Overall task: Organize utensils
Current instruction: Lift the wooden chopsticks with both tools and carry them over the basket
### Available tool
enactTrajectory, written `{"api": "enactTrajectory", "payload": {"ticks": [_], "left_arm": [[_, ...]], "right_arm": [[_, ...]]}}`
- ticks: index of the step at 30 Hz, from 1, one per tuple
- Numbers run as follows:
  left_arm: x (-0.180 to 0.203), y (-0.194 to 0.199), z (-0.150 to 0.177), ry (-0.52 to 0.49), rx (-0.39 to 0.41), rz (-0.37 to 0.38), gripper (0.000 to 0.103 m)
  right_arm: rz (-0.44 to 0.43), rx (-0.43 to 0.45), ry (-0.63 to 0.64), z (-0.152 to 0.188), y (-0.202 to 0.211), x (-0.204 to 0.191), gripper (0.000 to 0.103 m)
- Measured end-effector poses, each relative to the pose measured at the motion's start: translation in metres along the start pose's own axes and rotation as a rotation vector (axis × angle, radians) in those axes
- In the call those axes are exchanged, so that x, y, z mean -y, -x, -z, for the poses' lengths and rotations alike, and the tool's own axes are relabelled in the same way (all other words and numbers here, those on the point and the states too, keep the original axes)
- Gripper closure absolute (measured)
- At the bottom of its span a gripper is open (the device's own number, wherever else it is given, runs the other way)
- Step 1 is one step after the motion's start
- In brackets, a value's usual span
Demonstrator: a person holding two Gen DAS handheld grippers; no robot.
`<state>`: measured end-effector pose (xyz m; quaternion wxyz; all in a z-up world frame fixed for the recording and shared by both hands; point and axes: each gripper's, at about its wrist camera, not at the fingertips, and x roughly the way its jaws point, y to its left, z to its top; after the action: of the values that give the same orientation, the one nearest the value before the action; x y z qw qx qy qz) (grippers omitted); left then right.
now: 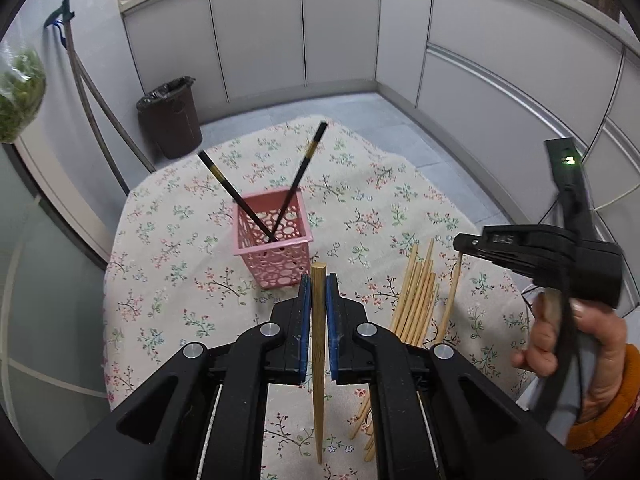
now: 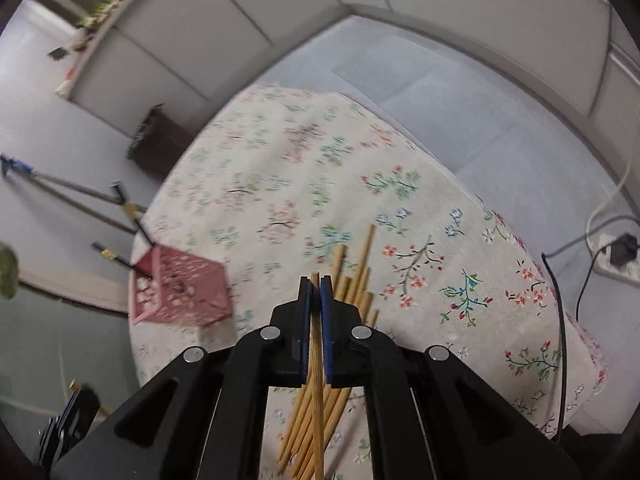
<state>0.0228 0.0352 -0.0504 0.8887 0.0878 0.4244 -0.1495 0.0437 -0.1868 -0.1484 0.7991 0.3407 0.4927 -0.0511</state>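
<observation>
In the left wrist view my left gripper (image 1: 319, 280) is shut on a light wooden chopstick (image 1: 319, 360) that runs lengthwise between its blue pads, above the floral tablecloth (image 1: 180, 248). Just beyond stands a pink perforated basket (image 1: 274, 240) holding two black chopsticks (image 1: 298, 178). A pile of wooden chopsticks (image 1: 416, 304) lies to the right. Over it my right gripper (image 1: 460, 245) holds one chopstick (image 1: 451, 300) that hangs down. In the right wrist view my right gripper (image 2: 315, 280) is shut on that chopstick (image 2: 316, 380), above the pile (image 2: 356, 280), with the basket (image 2: 180, 292) to its left.
A dark trash bin (image 1: 170, 116) and leaning mop handles (image 1: 96, 120) stand on the floor beyond the table's far left edge. Grey cabinets (image 1: 340, 32) ring the room. A power strip (image 2: 616, 260) and cables (image 2: 560, 320) lie past the table's right edge. A hand (image 1: 580, 340) grips the right tool.
</observation>
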Motion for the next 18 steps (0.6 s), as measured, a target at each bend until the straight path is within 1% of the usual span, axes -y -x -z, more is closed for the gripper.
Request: {"api": "enactTrajectory", "payload": {"ticks": [4,10,14,18], "left_arm": [[-0.007,0.021,0.002,0.012,0.039,-0.001,0.096],[-0.021,0.049,0.012,0.060,0.084,-0.004,0.096],[-0.029,0.064,0.016,0.099,0.108,-0.010,0.096],[-0.034,0.082,0.005,0.127,0.154,-0.017,0.096]], "right_arm": [[-0.066,0.038,0.106,0.007,0.036,-0.016,0.098],[-0.156,0.110,0.243,0.022,0.085,-0.040,0.098],[-0.208,0.138,0.293,0.030,0.111,-0.055,0.098],[-0.263,0.170,0.308,0.023,0.139,-0.069,0.098]]}}
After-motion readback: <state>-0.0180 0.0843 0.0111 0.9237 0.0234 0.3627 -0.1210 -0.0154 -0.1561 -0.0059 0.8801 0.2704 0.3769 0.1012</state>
